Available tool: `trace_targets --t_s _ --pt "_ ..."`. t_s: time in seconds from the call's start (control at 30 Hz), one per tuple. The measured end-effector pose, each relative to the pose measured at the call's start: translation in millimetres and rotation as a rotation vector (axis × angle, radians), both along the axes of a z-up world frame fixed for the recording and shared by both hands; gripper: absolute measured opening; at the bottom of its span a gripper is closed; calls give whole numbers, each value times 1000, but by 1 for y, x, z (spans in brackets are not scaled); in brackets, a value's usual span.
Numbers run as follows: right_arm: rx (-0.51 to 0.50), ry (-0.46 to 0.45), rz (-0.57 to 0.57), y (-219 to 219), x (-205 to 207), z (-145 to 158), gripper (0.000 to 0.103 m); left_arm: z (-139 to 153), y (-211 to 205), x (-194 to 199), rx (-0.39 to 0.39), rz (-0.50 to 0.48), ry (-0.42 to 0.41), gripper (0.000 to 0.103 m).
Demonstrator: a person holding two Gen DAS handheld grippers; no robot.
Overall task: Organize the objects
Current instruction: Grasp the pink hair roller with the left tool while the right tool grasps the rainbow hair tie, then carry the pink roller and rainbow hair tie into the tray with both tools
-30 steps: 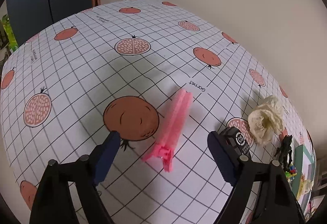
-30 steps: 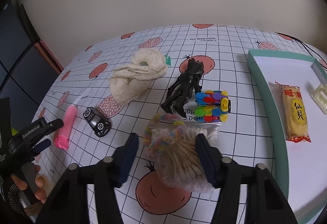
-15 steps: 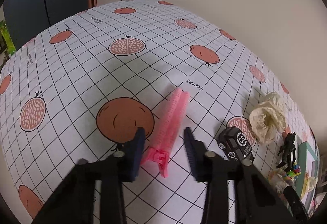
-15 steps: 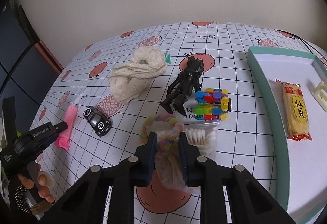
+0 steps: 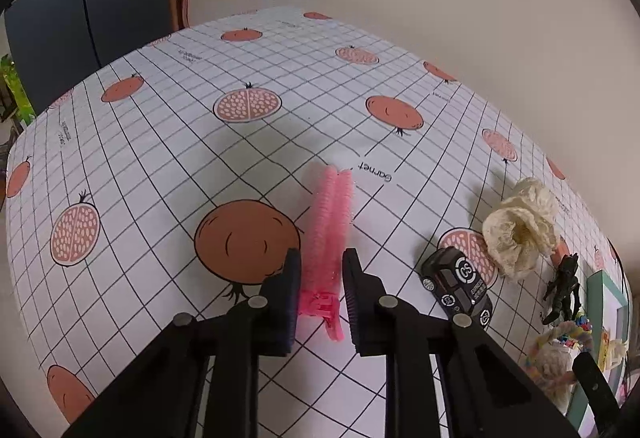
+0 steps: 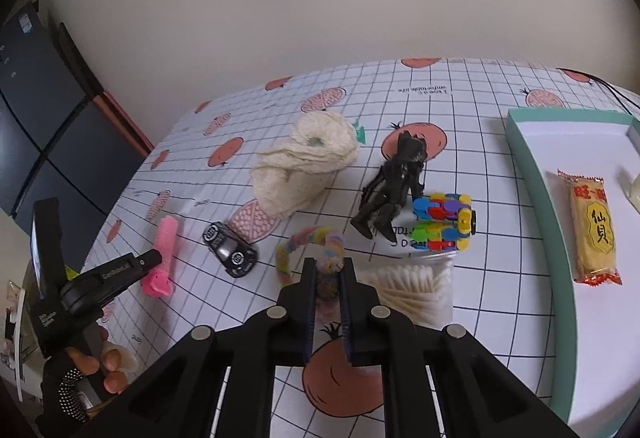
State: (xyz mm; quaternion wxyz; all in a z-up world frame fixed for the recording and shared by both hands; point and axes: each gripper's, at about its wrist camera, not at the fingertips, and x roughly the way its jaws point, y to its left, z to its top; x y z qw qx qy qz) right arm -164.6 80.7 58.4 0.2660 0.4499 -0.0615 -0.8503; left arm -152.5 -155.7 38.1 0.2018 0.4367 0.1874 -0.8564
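Jaws of your left gripper [image 5: 319, 278] flank the pink hair clip [image 5: 326, 238], seemingly touching, while your right gripper [image 6: 327, 276] clamps the rainbow scrunchie [image 6: 308, 242] beside the toy car [image 6: 230, 249].

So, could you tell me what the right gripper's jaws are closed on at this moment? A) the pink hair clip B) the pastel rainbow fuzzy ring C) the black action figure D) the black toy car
B: in the right wrist view, the right gripper has its jaws pinched on the pastel rainbow fuzzy ring.
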Motion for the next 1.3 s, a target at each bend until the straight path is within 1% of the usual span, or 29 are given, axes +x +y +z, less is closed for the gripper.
trace_targets --t_s 0.1,0.43,0.57,0.73,0.83,0.97,1.1,1.3 --pt "-20 9 -2 2 1 5 11 3 1 1 -8 -4 7 21" --pt "8 14 -32 18 -1 12 11 13 7 11 -20 -5 25 21" --pt "6 15 -49 30 -3 15 11 13 15 15 17 3 34 21" --pt "6 21 -83 54 -9 22 11 17 39 12 15 -35 45 21" --pt "7 26 -108 70 -12 26 11 23 54 10 -11 -63 58 21" --pt "0 25 -147 94 -16 30 11 29 70 9 -6 -93 73 21" --pt "4 37 -182 117 -18 36 11 32 83 8 17 -111 89 21" --pt "30 51 -232 152 -19 43 11 36 104 13 75 -142 114 21"
